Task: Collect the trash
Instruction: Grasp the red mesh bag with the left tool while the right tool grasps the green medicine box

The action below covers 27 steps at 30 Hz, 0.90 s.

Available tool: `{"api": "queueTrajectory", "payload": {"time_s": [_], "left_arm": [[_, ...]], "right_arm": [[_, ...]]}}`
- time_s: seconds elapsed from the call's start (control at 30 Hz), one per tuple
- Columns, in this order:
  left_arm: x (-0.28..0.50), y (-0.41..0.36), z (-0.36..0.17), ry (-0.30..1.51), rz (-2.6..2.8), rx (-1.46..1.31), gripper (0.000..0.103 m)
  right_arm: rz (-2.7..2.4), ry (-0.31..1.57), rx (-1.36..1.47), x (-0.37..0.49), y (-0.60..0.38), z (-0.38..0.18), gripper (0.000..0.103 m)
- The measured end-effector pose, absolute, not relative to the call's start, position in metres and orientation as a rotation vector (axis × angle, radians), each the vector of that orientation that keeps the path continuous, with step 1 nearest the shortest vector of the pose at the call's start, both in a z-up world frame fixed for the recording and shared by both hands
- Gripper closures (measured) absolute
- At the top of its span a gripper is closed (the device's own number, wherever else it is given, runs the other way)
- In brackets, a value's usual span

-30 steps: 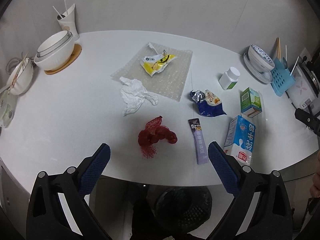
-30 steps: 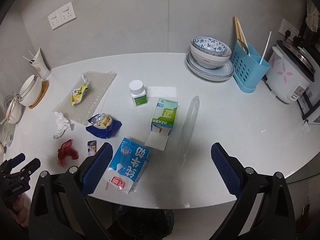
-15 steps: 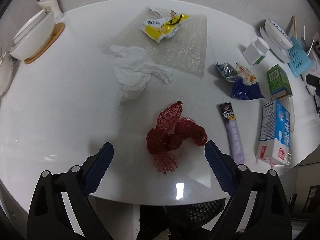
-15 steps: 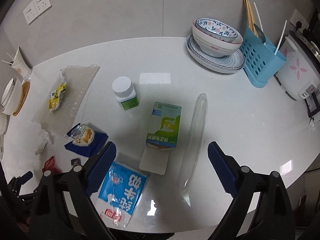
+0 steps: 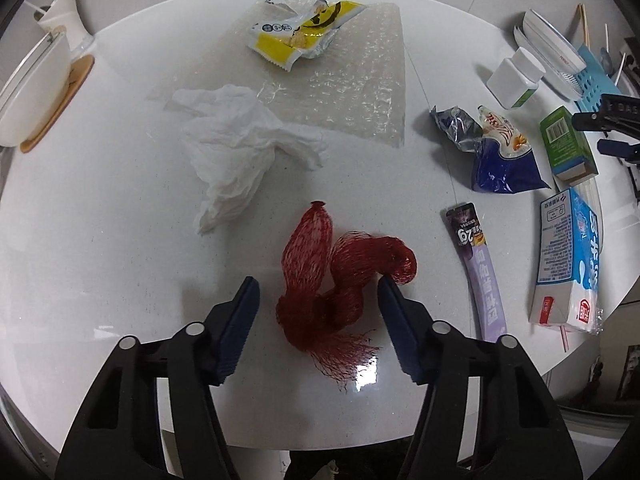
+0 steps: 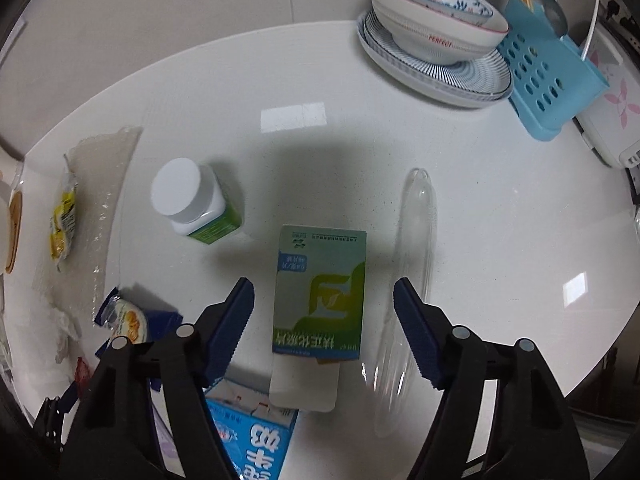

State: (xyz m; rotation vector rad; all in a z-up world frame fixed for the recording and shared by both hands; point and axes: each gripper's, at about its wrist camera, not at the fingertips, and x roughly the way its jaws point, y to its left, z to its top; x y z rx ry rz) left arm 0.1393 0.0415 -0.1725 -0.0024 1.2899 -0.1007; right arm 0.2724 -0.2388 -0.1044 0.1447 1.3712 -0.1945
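Note:
My left gripper point(image 5: 318, 286) is open, its jaws on either side of a red mesh net bag point(image 5: 340, 276) lying on the white table point(image 5: 100, 220). Around it lie a crumpled white tissue point(image 5: 236, 144), a yellow snack wrapper point(image 5: 300, 36) on bubble wrap point(image 5: 352, 80), a blue snack bag point(image 5: 500, 152), a purple sachet point(image 5: 480, 268) and a blue-white milk carton point(image 5: 568, 256). My right gripper point(image 6: 324, 290) is open, its jaws on either side of a green-white box point(image 6: 320, 292) with its flap open. A clear plastic sleeve point(image 6: 408, 272) lies to its right.
A white pill bottle point(image 6: 192, 200) stands left of the green box. Stacked bowls on a plate point(image 6: 436, 40), a blue utensil holder point(image 6: 548, 80) and a rice cooker point(image 6: 612, 112) stand at the back right. White bowls point(image 5: 28, 92) and a cup point(image 5: 64, 20) stand at the far left.
Both grippers have come down and forward toward the table. The left now straddles the red net bag, the right straddles the green box. Nothing on the table has moved.

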Motion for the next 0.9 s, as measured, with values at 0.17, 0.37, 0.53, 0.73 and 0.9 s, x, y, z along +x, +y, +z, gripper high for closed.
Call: {"api": "queueTrajectory", "payload": {"time_s": [0.17, 0.37, 0.53, 0.73, 0.9], "left_arm": [[0.143, 0.042, -0.170, 1.294, -0.122, 0.005, 0.074], [0.142, 0.049, -0.165, 1.279, -0.140, -0.013, 0.084], [0.140, 0.054, -0.152, 1.253, -0.150, -0.013, 0.084], [0.138, 0.056, -0.127, 1.207, -0.167, -0.027, 0.085], [0.124, 0.046, -0.106, 1.168, -0.152, -0.021, 0.085]], "right_arm": [[-0.226, 1.426, 0.162, 0.281, -0.240, -0.124, 0.054], [-0.245, 1.402, 0.175, 0.278, -0.236, -0.120, 0.057], [-0.254, 1.356, 0.176, 0.270, -0.233, -0.101, 0.057], [-0.263, 1.272, 0.180, 0.245, -0.238, -0.061, 0.057], [-0.217, 1.206, 0.209, 0.207, -0.245, -0.031, 0.057]]}}
